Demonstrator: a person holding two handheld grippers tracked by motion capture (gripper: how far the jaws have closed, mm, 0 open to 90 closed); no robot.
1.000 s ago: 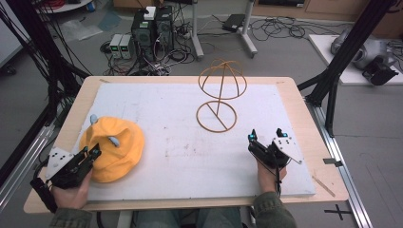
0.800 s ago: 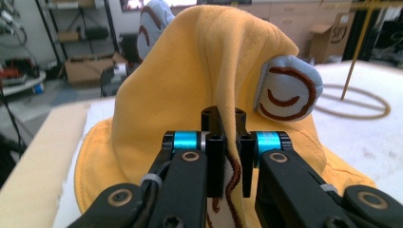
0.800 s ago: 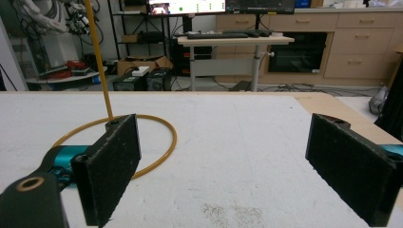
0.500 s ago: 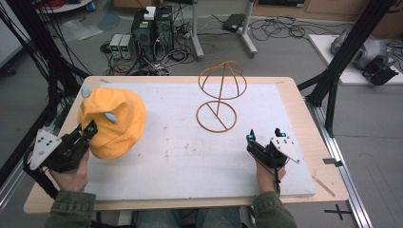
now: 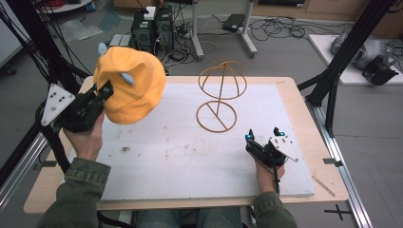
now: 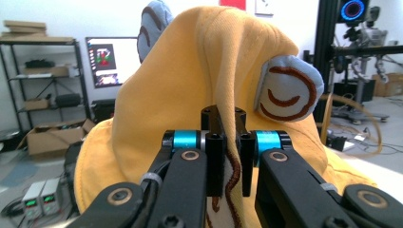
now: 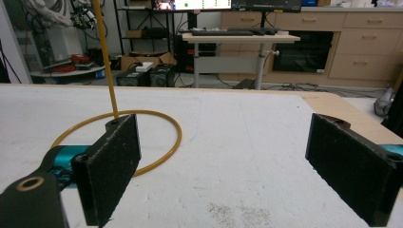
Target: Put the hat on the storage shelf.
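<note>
Left gripper holds a floppy orange-yellow fabric hat in the air; right gripper rests released beside a gold wire hat stand.

High view: the left gripper [image 5: 102, 90] is clamped on the brim of the floppy orange-yellow fabric hat with pale blue ears [image 5: 130, 85], lifted off the white mat [image 5: 171, 156], left of the gold wire hat stand with ring base and dome top [image 5: 218, 97]. The right gripper [image 5: 263, 137] sits low on the mat, near and right of the stand's base, jaws apart. Left gripper view: jaws pinched tight on a fold of hat [image 6: 209, 76] with brown stitching; one blue ear [image 6: 287, 90] just right of the fold. Right gripper view: both black pads [image 7: 111, 164] wide apart, nothing between; stand's ring and post [image 7: 157, 121] behind the left pad.
</note>
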